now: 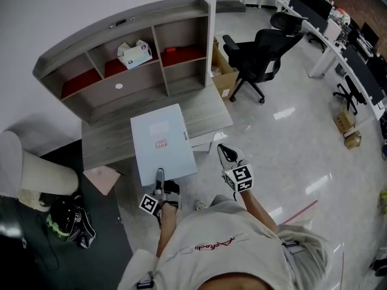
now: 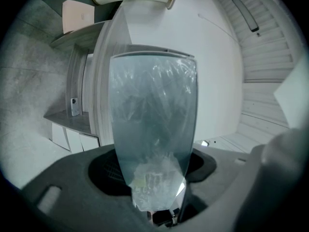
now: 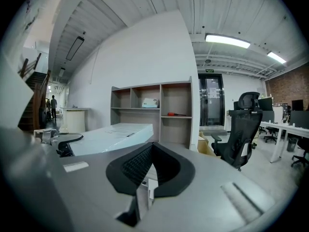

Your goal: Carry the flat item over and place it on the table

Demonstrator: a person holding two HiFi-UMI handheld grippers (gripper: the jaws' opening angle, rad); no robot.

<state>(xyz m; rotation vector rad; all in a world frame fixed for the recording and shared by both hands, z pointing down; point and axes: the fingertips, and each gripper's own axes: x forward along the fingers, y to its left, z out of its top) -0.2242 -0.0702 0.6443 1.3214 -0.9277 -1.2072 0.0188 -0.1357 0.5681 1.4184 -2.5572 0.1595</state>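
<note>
The flat item (image 1: 162, 142) is a pale blue-white slab wrapped in clear plastic. It lies over the grey desk (image 1: 211, 118), and its near end overhangs the front edge. I cannot tell whether it rests on the desk. My left gripper (image 1: 159, 177) is shut on the middle of its near edge. In the left gripper view the flat item (image 2: 152, 124) runs straight out from between the jaws of the left gripper (image 2: 161, 202). My right gripper (image 1: 229, 156) hangs just right of the slab, shut and holding nothing. In the right gripper view, the flat item (image 3: 111, 135) lies left of the right gripper (image 3: 148, 170).
A shelf unit (image 1: 124, 71) stands on the back of the desk and holds a tissue box (image 1: 134, 54) and a red tool (image 1: 175, 49). A black office chair (image 1: 263, 53) and a cardboard box (image 1: 221, 72) stand to the right. A white roll (image 1: 37, 171) and a pink sheet (image 1: 101, 179) lie left.
</note>
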